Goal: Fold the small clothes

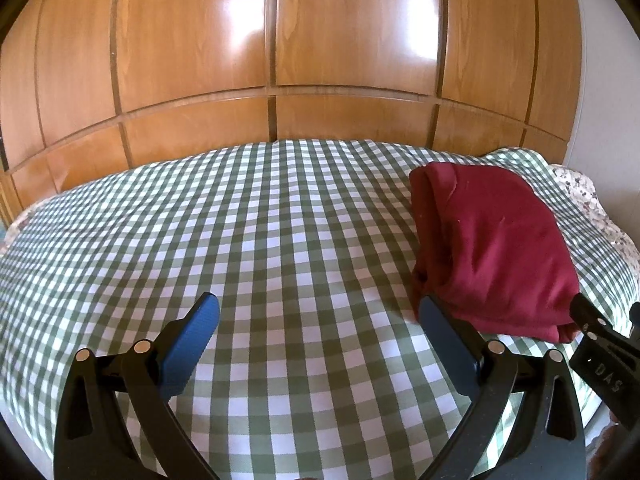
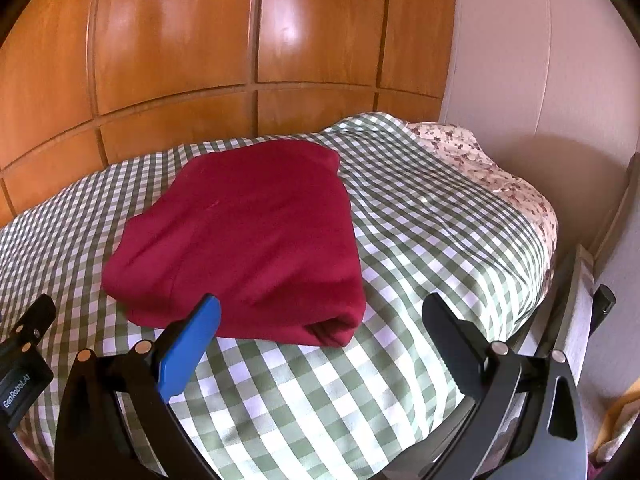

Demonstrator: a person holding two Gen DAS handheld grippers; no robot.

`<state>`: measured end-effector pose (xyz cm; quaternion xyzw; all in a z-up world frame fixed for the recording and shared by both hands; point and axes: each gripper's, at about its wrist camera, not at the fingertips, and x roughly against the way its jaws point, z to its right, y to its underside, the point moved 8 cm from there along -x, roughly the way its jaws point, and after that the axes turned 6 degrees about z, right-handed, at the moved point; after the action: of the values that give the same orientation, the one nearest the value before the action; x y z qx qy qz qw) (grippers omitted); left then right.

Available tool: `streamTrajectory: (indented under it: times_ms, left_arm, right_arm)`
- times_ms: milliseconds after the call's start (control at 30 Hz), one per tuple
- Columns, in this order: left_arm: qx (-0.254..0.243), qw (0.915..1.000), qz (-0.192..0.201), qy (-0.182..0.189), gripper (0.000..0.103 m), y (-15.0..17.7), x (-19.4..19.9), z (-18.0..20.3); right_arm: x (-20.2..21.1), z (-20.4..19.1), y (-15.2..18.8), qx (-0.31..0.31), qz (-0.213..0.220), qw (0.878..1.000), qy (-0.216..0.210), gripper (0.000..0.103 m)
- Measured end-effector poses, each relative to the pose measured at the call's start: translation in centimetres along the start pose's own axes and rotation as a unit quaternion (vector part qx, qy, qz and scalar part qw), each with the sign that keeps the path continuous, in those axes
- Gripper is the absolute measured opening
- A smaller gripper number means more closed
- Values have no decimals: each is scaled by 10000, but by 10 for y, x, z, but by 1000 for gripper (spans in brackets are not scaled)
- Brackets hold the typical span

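The folded maroon garment lies on the green-checked bedspread toward the bed's right side. Left gripper and right gripper hover near it, fingers apart, holding nothing.

A dark red garment is lying folded into a thick, neat rectangle on the bed, sitting just beyond the right gripper's fingers, untouched.
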<state>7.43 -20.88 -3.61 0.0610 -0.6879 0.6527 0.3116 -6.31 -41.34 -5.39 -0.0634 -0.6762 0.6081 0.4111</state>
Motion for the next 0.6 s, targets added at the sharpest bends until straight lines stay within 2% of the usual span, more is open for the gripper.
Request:
streamTrajectory:
  times_ms: [600]
  left_arm:
    - [-3,10000,33,25,99,0,6,6]
  right_arm:
    - [-1,0,-2,-77,16,10000,-44,101]
